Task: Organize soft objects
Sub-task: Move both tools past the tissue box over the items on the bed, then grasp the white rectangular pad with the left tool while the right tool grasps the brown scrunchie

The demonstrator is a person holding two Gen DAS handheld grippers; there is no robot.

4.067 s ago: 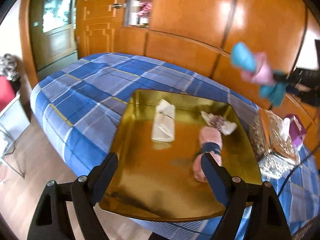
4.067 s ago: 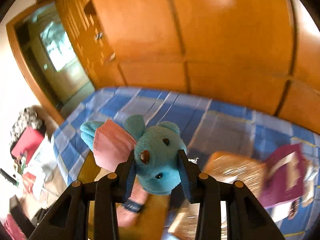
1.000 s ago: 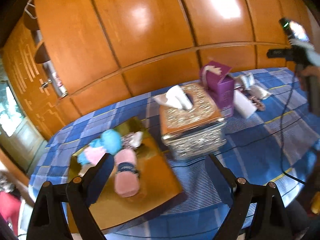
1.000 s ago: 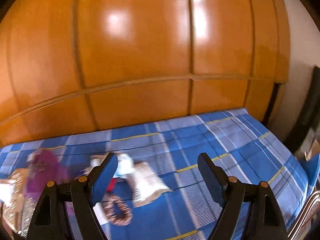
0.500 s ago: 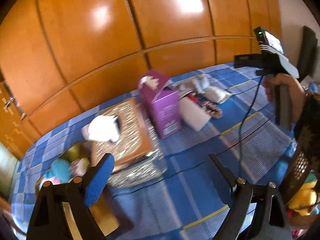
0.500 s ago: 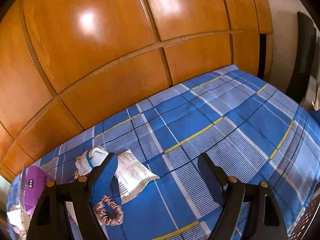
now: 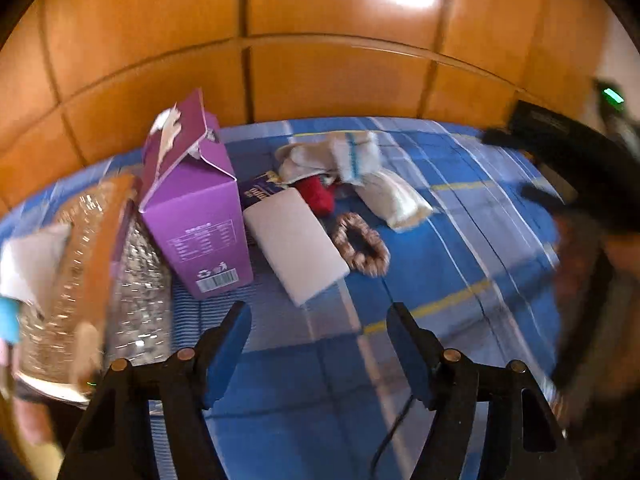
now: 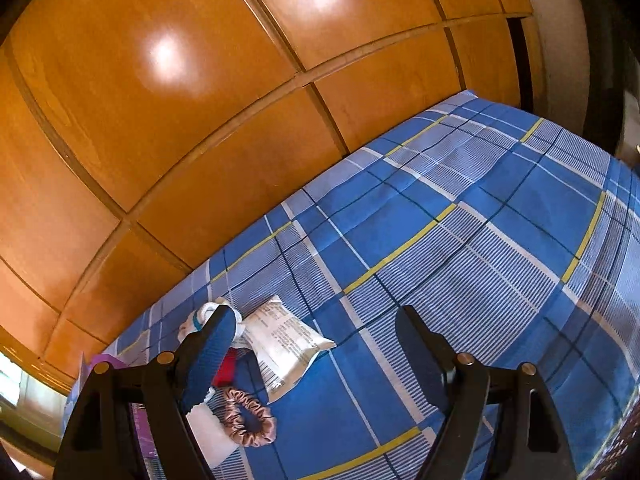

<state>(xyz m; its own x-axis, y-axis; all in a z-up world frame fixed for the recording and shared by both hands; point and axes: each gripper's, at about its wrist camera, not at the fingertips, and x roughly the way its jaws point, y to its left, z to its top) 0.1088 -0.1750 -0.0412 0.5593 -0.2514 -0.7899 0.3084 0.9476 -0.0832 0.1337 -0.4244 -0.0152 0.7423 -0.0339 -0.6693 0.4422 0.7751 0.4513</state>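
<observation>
Blue plaid bedspread (image 8: 460,248) carries the clutter: purple cardboard carton (image 7: 196,216) w/ torn top, then white flat pack (image 7: 296,240), white rolled sock (image 7: 340,156), pink-brown fabric scrunchie (image 7: 362,245). Left tongs (image 7: 318,344) & right tongs (image 8: 316,352) both gape wide, hold nothing. Risk: view's blurred, so a lunge for the scrunchie may clip the pack or snag bedspread.

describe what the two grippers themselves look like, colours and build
Both match: the left gripper and right gripper have black angular plastic frames with brass-coloured round bolts at the joints, and two fingers faced with blue textured pads. A thin black cable trails beneath the left one.
</observation>
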